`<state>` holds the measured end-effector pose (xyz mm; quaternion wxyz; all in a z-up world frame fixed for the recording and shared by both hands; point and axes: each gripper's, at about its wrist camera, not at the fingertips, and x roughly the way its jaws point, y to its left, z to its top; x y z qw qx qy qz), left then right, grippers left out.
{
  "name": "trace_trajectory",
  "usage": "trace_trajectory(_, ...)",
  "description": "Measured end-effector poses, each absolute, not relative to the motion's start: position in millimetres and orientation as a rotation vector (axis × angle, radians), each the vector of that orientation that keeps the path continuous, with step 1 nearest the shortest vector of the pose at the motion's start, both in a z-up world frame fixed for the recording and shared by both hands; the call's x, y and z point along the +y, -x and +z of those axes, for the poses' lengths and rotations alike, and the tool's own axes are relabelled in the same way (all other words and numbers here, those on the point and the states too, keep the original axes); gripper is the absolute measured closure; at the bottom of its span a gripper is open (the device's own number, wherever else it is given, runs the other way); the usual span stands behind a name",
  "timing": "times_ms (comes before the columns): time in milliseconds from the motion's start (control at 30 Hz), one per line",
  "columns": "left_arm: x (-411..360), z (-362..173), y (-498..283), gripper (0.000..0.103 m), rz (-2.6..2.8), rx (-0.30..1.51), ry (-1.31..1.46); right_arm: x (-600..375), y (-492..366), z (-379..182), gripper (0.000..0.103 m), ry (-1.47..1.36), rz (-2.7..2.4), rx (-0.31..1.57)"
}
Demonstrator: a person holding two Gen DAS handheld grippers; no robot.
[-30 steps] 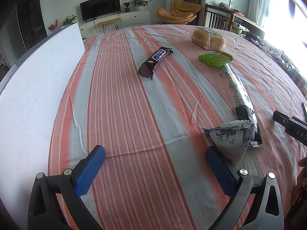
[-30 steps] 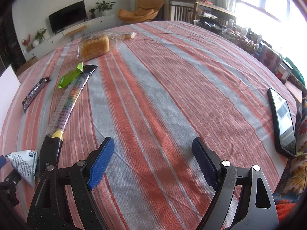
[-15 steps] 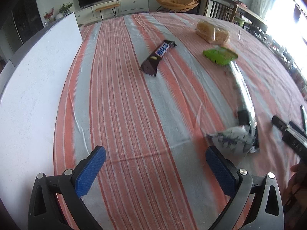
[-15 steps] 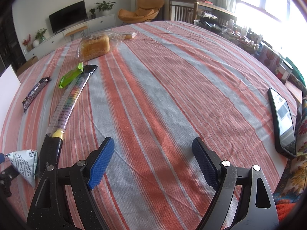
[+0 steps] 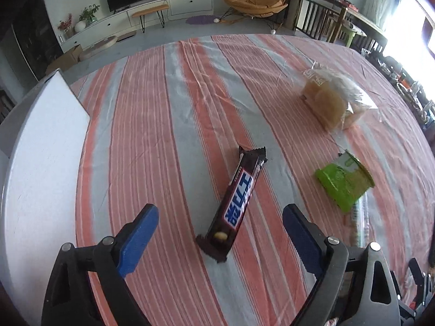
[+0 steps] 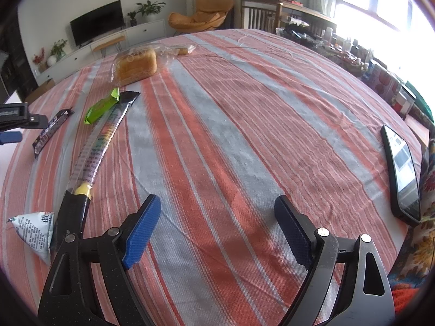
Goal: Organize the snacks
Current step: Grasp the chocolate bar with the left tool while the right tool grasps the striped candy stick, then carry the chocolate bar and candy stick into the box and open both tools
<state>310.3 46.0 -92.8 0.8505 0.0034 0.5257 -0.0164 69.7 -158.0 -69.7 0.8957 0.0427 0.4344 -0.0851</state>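
Note:
A dark chocolate bar lies on the striped tablecloth, its near end between the open jaws of my left gripper, which hovers above it. It also shows in the right wrist view. A green snack pack, a bagged bread loaf, a long clear candy tube and a small triangular white pouch lie on the table. My right gripper is open and empty over bare cloth.
A white board lies along the table's left edge. A black phone lies at the right edge. Cluttered items stand along the far right side. The left gripper's body shows at the right wrist view's left edge.
My left gripper has moved forward across the table, from near the triangular pouch to over the chocolate bar. The right gripper has not moved.

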Motion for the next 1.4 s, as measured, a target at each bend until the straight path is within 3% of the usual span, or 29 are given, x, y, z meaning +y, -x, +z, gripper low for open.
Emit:
trace_trajectory(67, 44.5, -99.5, -321.3, 0.012, -0.024, 1.111, -0.005, -157.7, -69.7, -69.7, 0.015, -0.088, -0.176, 0.9)
trace_trajectory(133, 46.0, -104.3, -326.5, 0.018, -0.017, 1.114, 0.012, -157.8, -69.8, -69.9, 0.015, -0.088, -0.177, 0.9)
trace_trajectory(200, 45.9, -107.4, -324.9, 0.049, -0.01, 1.115, 0.0, -157.7, -69.8, -69.9, 0.014, -0.088, -0.176, 0.901)
trace_trajectory(233, 44.5, -104.5, -322.3, 0.072, -0.017, 1.099, -0.017, -157.8, -69.8, -70.1, 0.014, -0.088, -0.176, 0.901)
trace_trajectory(300, 43.7, -100.2, -313.0, 0.085, -0.046, 1.1, -0.013, -157.9, -69.8, -69.7, 0.014, -0.088, -0.175, 0.901)
trace_trajectory(400, 49.6, -90.0, -287.6, 0.086, -0.039, 1.079, 0.01, -161.3, -69.9, -68.6, 0.014, -0.106, -0.154, 0.905)
trace_trajectory(567, 70.7, -74.0, -237.9, 0.086, -0.022, 1.027, 0.07, -183.4, -78.0, -54.2, 0.016, -0.399, 0.028, 0.883)
trace_trajectory(800, 92.4, -58.3, -179.2, 0.086, -0.021, 0.993, 0.193, -91.4, -161.3, -57.8, 0.019, -0.223, 0.2, 1.137)
trace_trajectory(867, 90.4, -51.1, -165.7, 0.086, -0.039, 0.968, 0.189, -69.9, -171.2, -62.1, 0.023, -0.09, 0.118, 1.152)
trace_trajectory(933, 90.2, -40.3, -150.4, 0.086, -0.059, 0.941, 0.172, -56.5, -175.0, -64.2, 0.053, 0.035, 0.06, 1.163)
trace_trajectory(1033, 92.2, -31.5, -135.2, 0.086, -0.082, 0.928, 0.159, -59.5, -171.1, -61.7, 0.081, 0.054, 0.073, 1.182)
trace_trajectory(1067, 94.2, -29.7, -130.8, 0.086, -0.089, 0.926, 0.163, -65.7, -167.7, -60.0, 0.085, 0.047, 0.074, 1.184)
trace_trajectory(1200, 98.4, -25.6, -114.4, 0.086, -0.113, 0.916, 0.164, -105.6, -146.0, -49.9, 0.086, -0.036, 0.071, 1.172)
trace_trajectory(1400, 97.7, -19.0, -96.8, 0.086, -0.154, 0.901, 0.193, -185.9, -107.0, -37.5, 0.086, -0.472, 0.158, 1.093)
